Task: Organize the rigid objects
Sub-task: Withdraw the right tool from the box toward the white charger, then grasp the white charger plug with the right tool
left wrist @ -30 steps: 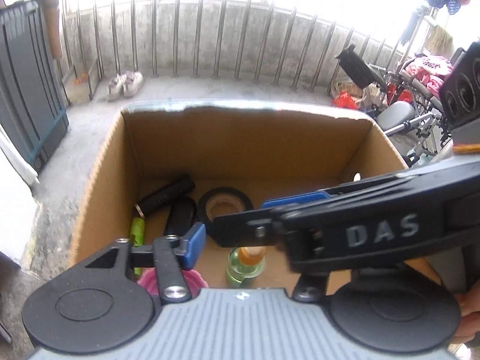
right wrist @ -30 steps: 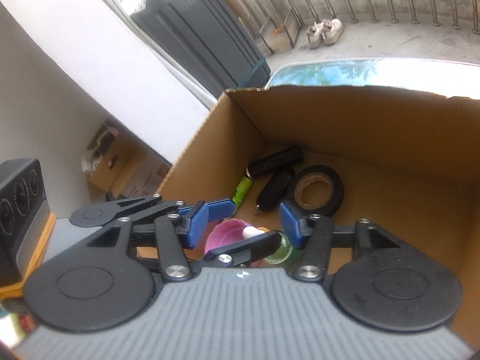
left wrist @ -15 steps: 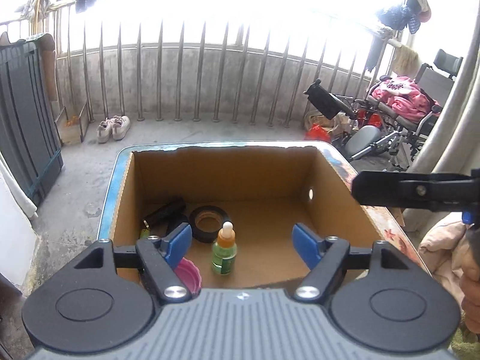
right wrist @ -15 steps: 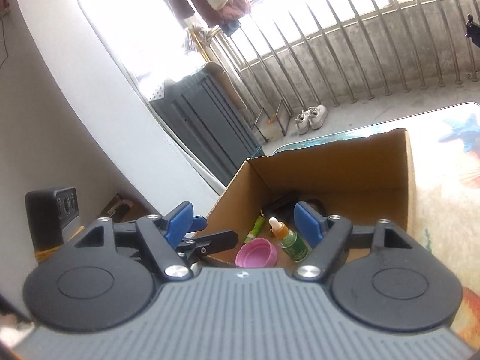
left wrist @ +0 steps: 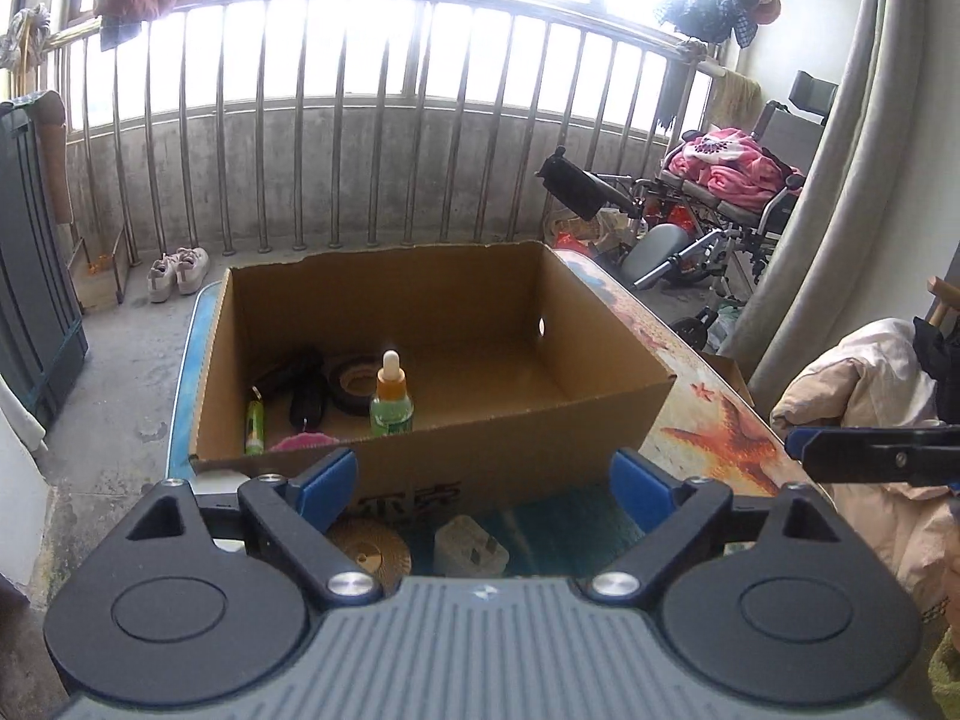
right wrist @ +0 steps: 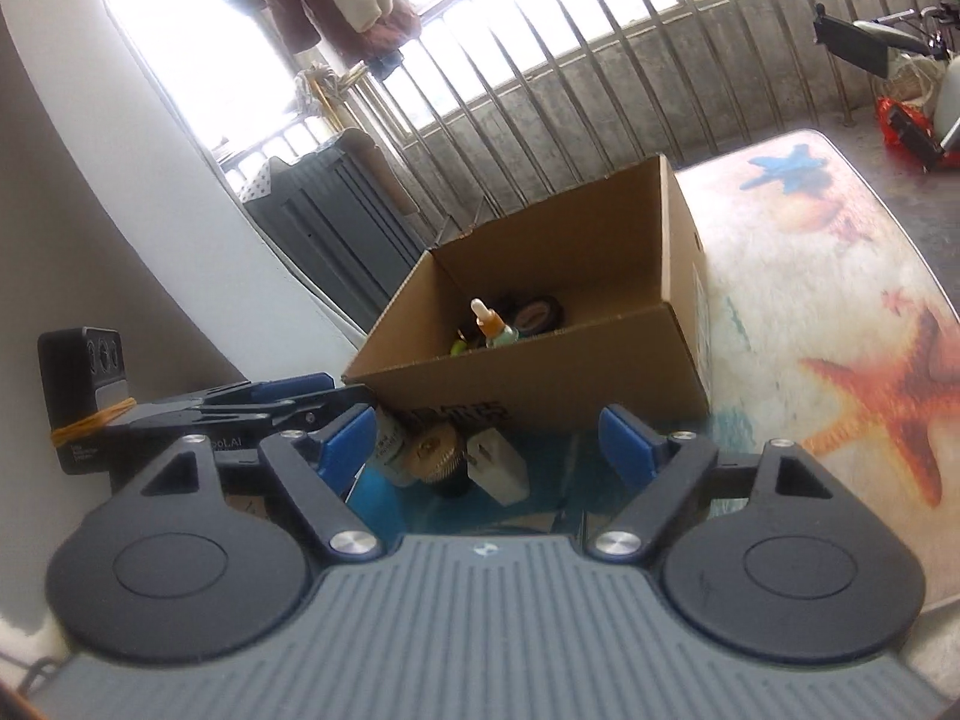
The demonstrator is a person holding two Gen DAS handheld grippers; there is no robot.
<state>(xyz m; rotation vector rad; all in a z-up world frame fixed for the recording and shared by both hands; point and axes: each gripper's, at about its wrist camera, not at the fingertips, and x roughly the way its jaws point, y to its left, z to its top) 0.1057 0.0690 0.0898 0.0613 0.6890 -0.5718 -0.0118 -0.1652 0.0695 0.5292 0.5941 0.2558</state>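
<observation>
An open cardboard box (left wrist: pixel 510 438) (right wrist: pixel 540 378) stands on the table. Inside it are a dropper bottle (left wrist: pixel 391 396) (right wrist: pixel 489 321), a black tape roll (left wrist: pixel 354 381), black cylinders (left wrist: pixel 303 384), a green tube (left wrist: pixel 254 429) and a pink lid (left wrist: pixel 300 441). In front of the box lie a round brass-coloured disc (left wrist: pixel 366 549) (right wrist: pixel 435 450) and a white plug (left wrist: pixel 471 546) (right wrist: pixel 498 468). My left gripper (left wrist: pixel 486 483) is open and empty, above these loose items. My right gripper (right wrist: pixel 486 438) is open and empty, to the right of the left gripper.
The table (right wrist: pixel 840 276) has a starfish-print cover. A dark cabinet (left wrist: pixel 30 276) stands left, a railing (left wrist: pixel 384 138) behind, a wheelchair with pink cloth (left wrist: pixel 732 192) at right. A small cylinder (right wrist: pixel 390 450) lies beside the disc. A black device (right wrist: pixel 84 390) sits at left.
Both grippers have pulled back and up out of the box. The dropper bottle stays standing in the box. The loose items in front of the box have come into view.
</observation>
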